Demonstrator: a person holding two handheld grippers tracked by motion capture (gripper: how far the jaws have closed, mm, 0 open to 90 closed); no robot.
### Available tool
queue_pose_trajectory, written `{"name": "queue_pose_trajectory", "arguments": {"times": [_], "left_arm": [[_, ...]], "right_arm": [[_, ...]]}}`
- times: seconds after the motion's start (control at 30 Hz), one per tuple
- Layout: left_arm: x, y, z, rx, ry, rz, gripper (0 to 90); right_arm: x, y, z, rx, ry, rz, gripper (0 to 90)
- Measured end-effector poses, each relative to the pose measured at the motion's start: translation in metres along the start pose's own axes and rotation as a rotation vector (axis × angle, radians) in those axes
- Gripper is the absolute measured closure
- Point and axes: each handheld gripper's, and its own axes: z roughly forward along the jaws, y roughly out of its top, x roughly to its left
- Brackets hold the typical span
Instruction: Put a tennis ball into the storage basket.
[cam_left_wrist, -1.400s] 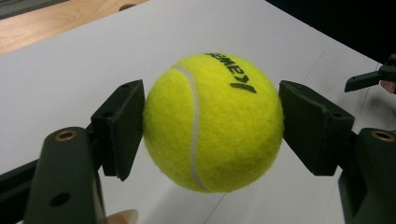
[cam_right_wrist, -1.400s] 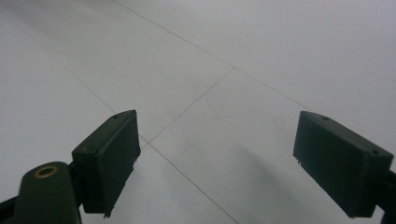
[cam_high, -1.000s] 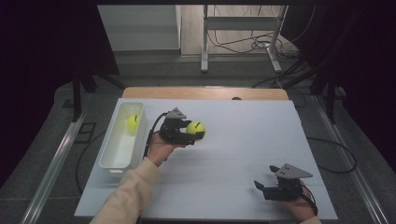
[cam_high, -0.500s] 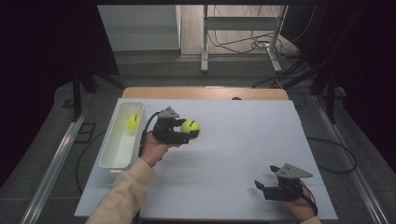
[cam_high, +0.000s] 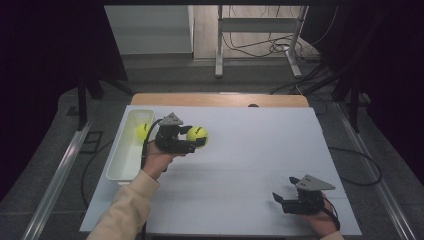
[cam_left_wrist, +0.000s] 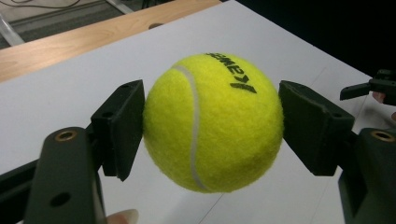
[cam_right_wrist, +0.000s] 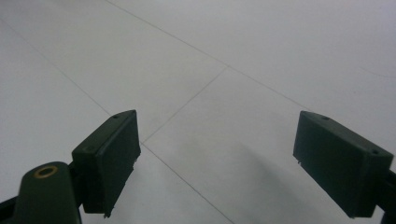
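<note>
I have carried the fuzzy yellow-green tennis ball (cam_high: 197, 136) leftward across the white desk (cam_high: 260, 165) since a second ago, so that it now rides close beside the long white plastic tray (cam_high: 123, 161) at the left edge. My left hand-held gripper (cam_high: 192, 141) has kept the same clamp throughout; its two black jaws press on opposite sides of the ball, which hangs clear of the desk surface. In the left gripper view the ball (cam_left_wrist: 213, 122) sits squarely between the pads, its white seam curving down the front and black lettering across the top right. I judge this as the carry stage of dropping the ball into the tray: the lift is done, and what remains is the last stretch to the left, over the tray's wall, and then the release.

A second yellow-green tennis ball (cam_high: 142, 131) already lies in the far end of that tray, just left of my gripper, so I should set this one down nearer to me to avoid knocking it.

My right hand-held gripper (cam_high: 281, 200) rests at the near right of the desk, well apart from the ball, jaws spread wide with nothing between them, as the right gripper view (cam_right_wrist: 219, 172) shows over bare white surface.
</note>
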Motion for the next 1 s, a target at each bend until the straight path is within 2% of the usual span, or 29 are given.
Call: {"name": "queue_pose_trajectory", "arguments": {"times": [0.6, 1.0], "left_arm": [[0.010, -0.001, -0.033, -0.045, 0.045, -0.023, 26.7], [0.015, -0.007, -0.048, -0.059, 0.068, -0.039, 26.7]], "right_arm": [[0.000, 0.000, 0.001, -0.003, 0.012, 0.000, 14.8], [0.002, 0.000, 0.001, 0.002, 0.011, -0.002, 14.8]]}}
